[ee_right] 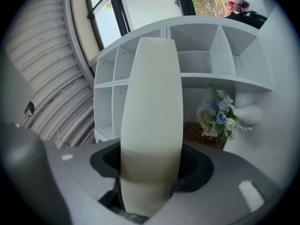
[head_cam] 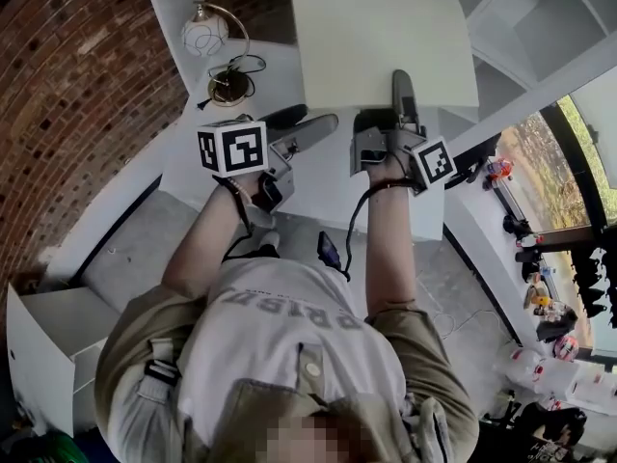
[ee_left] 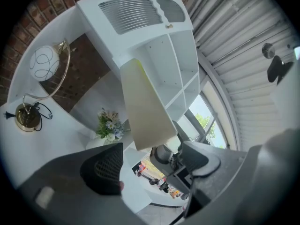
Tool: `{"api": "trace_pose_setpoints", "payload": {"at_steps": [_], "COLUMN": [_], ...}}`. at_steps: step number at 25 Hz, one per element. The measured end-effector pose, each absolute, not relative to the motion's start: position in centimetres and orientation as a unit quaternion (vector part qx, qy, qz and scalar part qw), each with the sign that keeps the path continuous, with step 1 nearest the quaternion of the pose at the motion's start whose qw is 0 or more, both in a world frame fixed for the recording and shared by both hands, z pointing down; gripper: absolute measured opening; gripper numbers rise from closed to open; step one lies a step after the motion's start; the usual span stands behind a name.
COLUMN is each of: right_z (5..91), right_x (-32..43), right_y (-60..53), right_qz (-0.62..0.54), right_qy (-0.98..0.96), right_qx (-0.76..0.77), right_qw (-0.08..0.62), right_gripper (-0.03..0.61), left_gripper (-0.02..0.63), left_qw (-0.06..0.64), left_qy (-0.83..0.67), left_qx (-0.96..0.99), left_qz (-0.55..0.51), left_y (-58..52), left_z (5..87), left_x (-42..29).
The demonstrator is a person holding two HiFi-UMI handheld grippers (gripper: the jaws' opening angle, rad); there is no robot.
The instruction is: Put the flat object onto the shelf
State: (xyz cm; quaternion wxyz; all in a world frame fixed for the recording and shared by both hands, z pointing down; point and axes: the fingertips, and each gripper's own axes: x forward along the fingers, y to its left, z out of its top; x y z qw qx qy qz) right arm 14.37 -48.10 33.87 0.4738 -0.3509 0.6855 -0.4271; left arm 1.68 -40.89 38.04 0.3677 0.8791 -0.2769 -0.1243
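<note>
The board [head_cam: 381, 41] is clamped by its near end in my right gripper [head_cam: 402, 95]. It sticks out ahead of me over the worktop [head_cam: 183, 172] and isn't on the shelf [ee_right: 201, 76] yet. My left gripper [head_cam: 307, 123] has its jaws wide apart with nothing between them, sitting at about 9 o'clock of the right one.

How I'd play this step: I'm only holding one end of a long board, so I reckon any wrist twitch will swing the far end a lot. I'd square the far edge to a cubby opening, up around 12 o'clock in the right gripper view. Then I'd feed it in slowly and not unclamp until most of it rests on the shelf. The flowers [ee_right: 218, 118] at 3 o'clock look close enough to clip, so I'd give them room. The left gripper could steady the free side if it wobbles.

Pose: both forearms are reaching forward, side by side. The right gripper looks tipped a bit upward and the left one about level.
</note>
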Motion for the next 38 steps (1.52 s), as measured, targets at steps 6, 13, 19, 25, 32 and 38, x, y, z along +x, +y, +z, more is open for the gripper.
{"api": "trace_pose_setpoints", "payload": {"at_steps": [6, 13, 19, 25, 32, 38], "right_z": [33.3, 33.5, 33.2, 31.2, 29.4, 29.0], "right_x": [13.1, 12.2, 10.3, 7.9, 6.9, 6.9], "right_y": [-49.1, -49.7, -49.8, -48.6, -47.9, -48.6], "right_qz": [-0.426, -0.438, -0.433, -0.382, -0.334, -0.331], "right_qy": [0.690, 0.704, 0.761, 0.836, 0.873, 0.871], "right_qx": [-0.356, -0.346, -0.317, -0.251, -0.230, -0.241], "right_qw": [0.465, 0.438, 0.365, 0.304, 0.270, 0.272], "right_gripper": [0.284, 0.297, 0.316, 0.337, 0.322, 0.324], "left_gripper": [0.402, 0.388, 0.388, 0.388, 0.391, 0.393], "left_qw": [0.375, 0.371, 0.364, 0.344, 0.329, 0.323], "left_qy": [-0.272, -0.292, -0.291, -0.291, -0.288, -0.303], "left_qx": [0.876, 0.867, 0.869, 0.870, 0.870, 0.864], "left_qz": [-0.137, -0.157, -0.169, -0.200, -0.229, -0.241], "left_y": [-42.7, -45.0, -46.4, -47.7, -48.9, -49.1], "left_z": [37.4, 36.3, 35.1, 32.1, 29.3, 29.2], "left_x": [2.8, 1.8, 0.6, -1.5, -2.2, -2.0]}}
